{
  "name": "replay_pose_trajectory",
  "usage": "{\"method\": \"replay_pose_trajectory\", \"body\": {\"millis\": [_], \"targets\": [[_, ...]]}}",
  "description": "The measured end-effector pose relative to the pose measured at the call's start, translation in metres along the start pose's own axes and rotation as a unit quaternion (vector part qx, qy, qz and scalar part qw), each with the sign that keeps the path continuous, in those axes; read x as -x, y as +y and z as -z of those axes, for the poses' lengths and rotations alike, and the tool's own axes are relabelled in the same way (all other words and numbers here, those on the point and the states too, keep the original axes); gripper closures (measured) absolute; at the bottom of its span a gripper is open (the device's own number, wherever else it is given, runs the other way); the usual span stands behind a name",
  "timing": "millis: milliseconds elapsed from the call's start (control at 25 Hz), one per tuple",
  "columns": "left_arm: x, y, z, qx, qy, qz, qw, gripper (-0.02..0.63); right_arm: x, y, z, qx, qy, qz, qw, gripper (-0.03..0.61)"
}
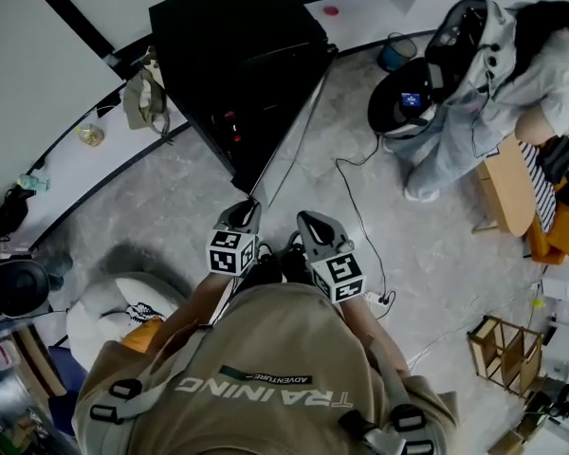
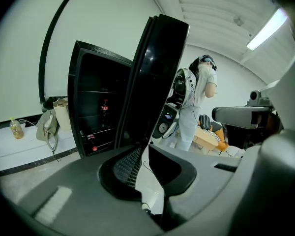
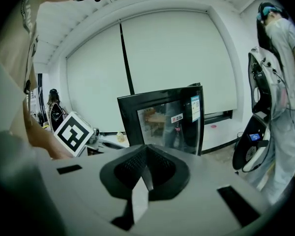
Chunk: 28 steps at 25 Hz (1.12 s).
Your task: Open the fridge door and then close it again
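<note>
1. Left grey plastic gripper: black mesh-textured pads a sliver apart, holding nothing.
2. Boxy glossy black fridge at twelve o'clock, with its flat glass-fronted door swung open.
3. Right grey plastic gripper: pads pressed together, empty.

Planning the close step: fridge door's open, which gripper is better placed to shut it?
Probably left. The left gripper sits at the free edge of the fridge door, jaws apart; the right gripper is shut and farther from it.
</note>
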<state>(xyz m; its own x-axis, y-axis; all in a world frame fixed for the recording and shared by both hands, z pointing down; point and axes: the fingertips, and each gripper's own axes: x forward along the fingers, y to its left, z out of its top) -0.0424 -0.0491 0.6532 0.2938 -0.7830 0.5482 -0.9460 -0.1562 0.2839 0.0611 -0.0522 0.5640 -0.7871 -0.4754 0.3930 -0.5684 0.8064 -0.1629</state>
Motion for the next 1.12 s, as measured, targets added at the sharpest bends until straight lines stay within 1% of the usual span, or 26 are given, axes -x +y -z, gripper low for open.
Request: {"method": "replay_pose_trajectory", "body": {"millis": [80, 200, 280, 400, 560, 680, 800, 920, 1120], "targets": [[-0.001, -0.004, 0.002, 0.004, 0.008, 0.005, 1.0, 0.577, 0.005, -0.001, 0.003, 0.005, 0.004, 0.003, 1.0, 0.577], [0.004, -0.029, 0.006, -0.005, 0.016, 0.011, 0.9998, 0.577, 0.025, -0.004, 0.006, 0.013, 0.008, 0.005, 1.0, 0.577], [0.007, -0.046, 0.007, -0.013, 0.017, 0.009, 0.9997, 0.577, 0.038, -0.006, 0.003, 0.017, 0.001, -0.003, 1.0, 0.577], [0.006, -0.059, 0.009, -0.014, 0.014, -0.002, 0.9998, 0.577, 0.042, -0.011, 0.003, 0.024, -0.006, -0.024, 0.999, 0.577], [-0.002, -0.066, 0.014, 0.002, 0.009, -0.024, 0.9997, 0.577, 0.037, -0.023, 0.005, 0.035, -0.009, -0.056, 0.998, 0.577], [-0.007, -0.07, 0.018, 0.019, 0.011, -0.039, 0.999, 0.577, 0.035, -0.033, 0.003, 0.041, 0.003, -0.088, 0.995, 0.577], [-0.016, -0.08, 0.019, 0.037, 0.012, -0.055, 0.9977, 0.577, 0.032, -0.055, 0.004, 0.051, 0.004, -0.11, 0.993, 0.577], [-0.026, -0.093, 0.019, 0.05, 0.014, -0.069, 0.9963, 0.577, 0.032, -0.074, 0.007, 0.054, 0.019, -0.129, 0.99, 0.577], [-0.041, -0.11, 0.017, 0.068, 0.012, -0.087, 0.9938, 0.584, 0.028, -0.1, 0.005, 0.074, 0.005, -0.154, 0.985, 0.577]]}}
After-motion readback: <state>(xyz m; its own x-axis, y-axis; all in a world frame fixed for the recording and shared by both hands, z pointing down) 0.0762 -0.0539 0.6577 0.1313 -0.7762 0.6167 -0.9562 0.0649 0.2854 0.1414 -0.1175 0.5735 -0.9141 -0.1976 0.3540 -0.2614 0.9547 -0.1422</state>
